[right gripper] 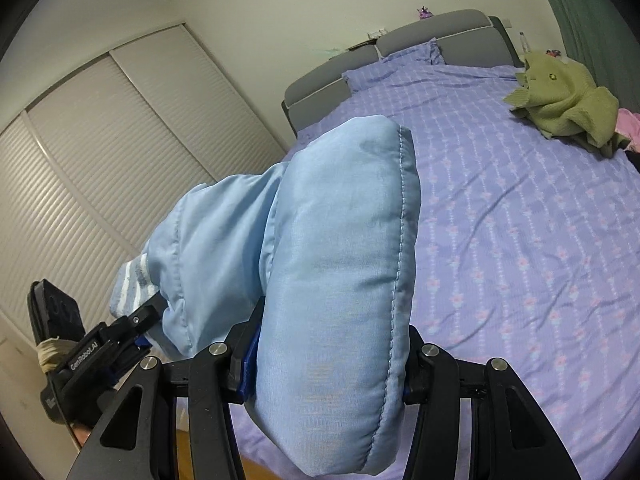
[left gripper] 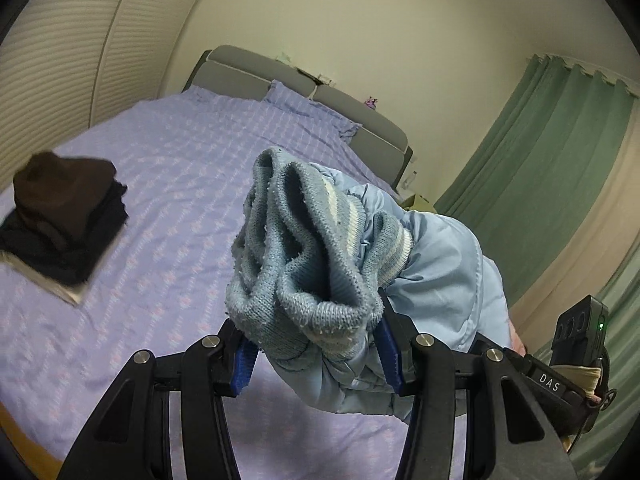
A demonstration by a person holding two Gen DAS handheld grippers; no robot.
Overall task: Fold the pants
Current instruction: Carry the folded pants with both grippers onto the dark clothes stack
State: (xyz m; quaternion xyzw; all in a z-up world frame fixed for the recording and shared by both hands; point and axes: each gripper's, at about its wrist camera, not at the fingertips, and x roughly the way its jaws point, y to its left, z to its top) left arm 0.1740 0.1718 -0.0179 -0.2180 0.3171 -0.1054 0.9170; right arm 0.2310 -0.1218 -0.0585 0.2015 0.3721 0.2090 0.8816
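Dark stack: in the left wrist view I am seeing a pile of folded dark clothes (left gripper: 66,222) lying at the left edge of the frame on the purple bed (left gripper: 168,168).
Left tongs: my left gripper (left gripper: 316,354) is squeezing the bunched knit cuffs of the light blue padded pants (left gripper: 320,248) at lower centre; the blue pads (left gripper: 246,364) are standing moderately apart with the fabric filling the gap between them.
Pants, left view: they are running from the cuffs towards the right of the frame, lifted off the bed.
Right tongs: my right gripper (right gripper: 326,372) is clamping a thick padded fold of the pants (right gripper: 340,260) at lower centre of its own view, the jaws spread wide around the bulk.
Pants, right view: the striped cuff end is trailing to the lower left, where the left gripper (right gripper: 140,316) is gripping it.
Green garment: a crumpled green garment (right gripper: 568,100) is lying in the upper right on the bed (right gripper: 520,240), well apart from the pants.
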